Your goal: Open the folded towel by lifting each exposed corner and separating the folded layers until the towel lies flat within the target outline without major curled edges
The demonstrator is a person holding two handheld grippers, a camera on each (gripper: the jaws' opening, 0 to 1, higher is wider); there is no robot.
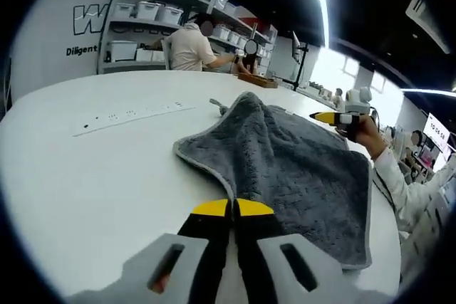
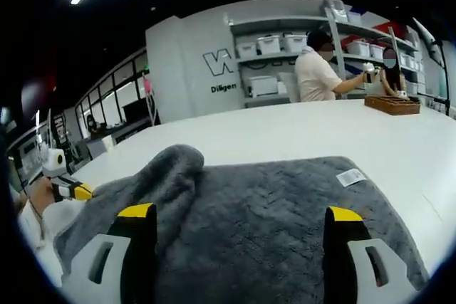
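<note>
My left gripper: jaws pressed together at the near edge of the grey towel, whether pinching cloth I cannot tell. My right gripper: jaws spread wide above the towel. Towel lies on the white table, one fold humped, its label at the far edge.

Two people at the shelving — one in a pale shirt — white storage bins stacked above, a wooden tray resting on the white table.
</note>
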